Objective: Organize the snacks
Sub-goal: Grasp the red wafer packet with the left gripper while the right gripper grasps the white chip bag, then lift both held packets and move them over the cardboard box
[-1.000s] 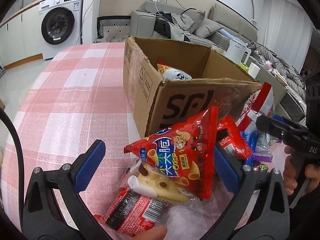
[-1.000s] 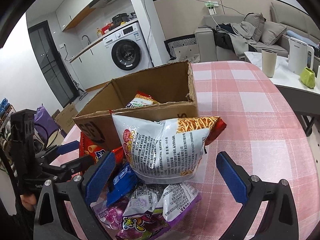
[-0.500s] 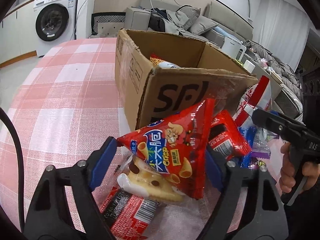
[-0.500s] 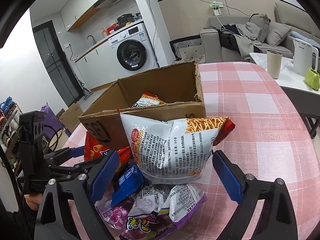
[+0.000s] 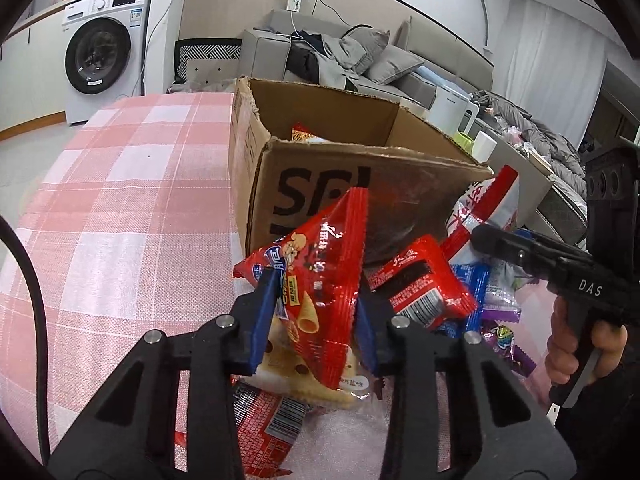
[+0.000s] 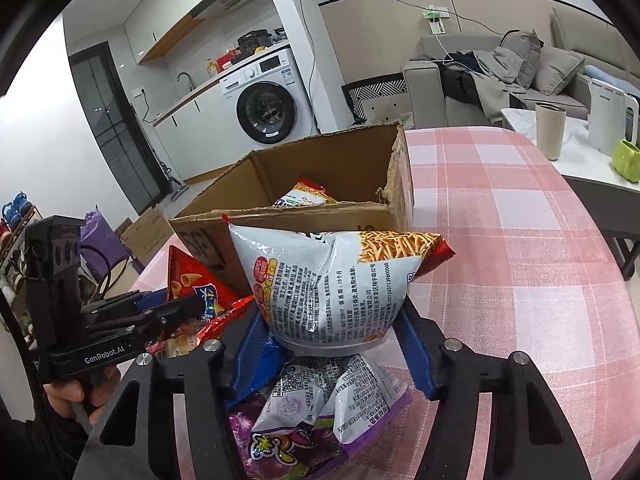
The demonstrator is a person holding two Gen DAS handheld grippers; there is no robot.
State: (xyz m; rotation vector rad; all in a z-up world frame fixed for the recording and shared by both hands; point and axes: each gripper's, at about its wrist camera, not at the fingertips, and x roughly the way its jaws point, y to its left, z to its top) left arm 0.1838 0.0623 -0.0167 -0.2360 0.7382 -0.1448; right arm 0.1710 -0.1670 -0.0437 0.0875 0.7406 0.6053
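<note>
An open cardboard box (image 5: pixel 320 176) stands on the pink checked tablecloth with a snack bag inside (image 6: pixel 304 196). Against its near side lies a pile of snack packets. My left gripper (image 5: pixel 316 320) is shut on a red triangular crisp bag (image 5: pixel 324 276) that leans on the box. My right gripper (image 6: pixel 332 344) is shut on the lower part of a white bag of potato sticks (image 6: pixel 332 276). Under it lie a blue packet (image 6: pixel 260 360) and a purple-edged packet (image 6: pixel 320 412). A biscuit pack (image 5: pixel 304 376) and red packets (image 5: pixel 420 284) lie under the red bag.
The pink checked tablecloth (image 5: pixel 132 208) stretches left of the box and right of it (image 6: pixel 520 240). A side table with a kettle (image 6: pixel 608 116), a cup (image 6: pixel 550 128) and a green mug stands to the right. A sofa and washing machine are behind.
Both grippers have closed: the left on the red crisp bag, the right on the white potato-stick bag. Both have moved a little closer to the pile.
</note>
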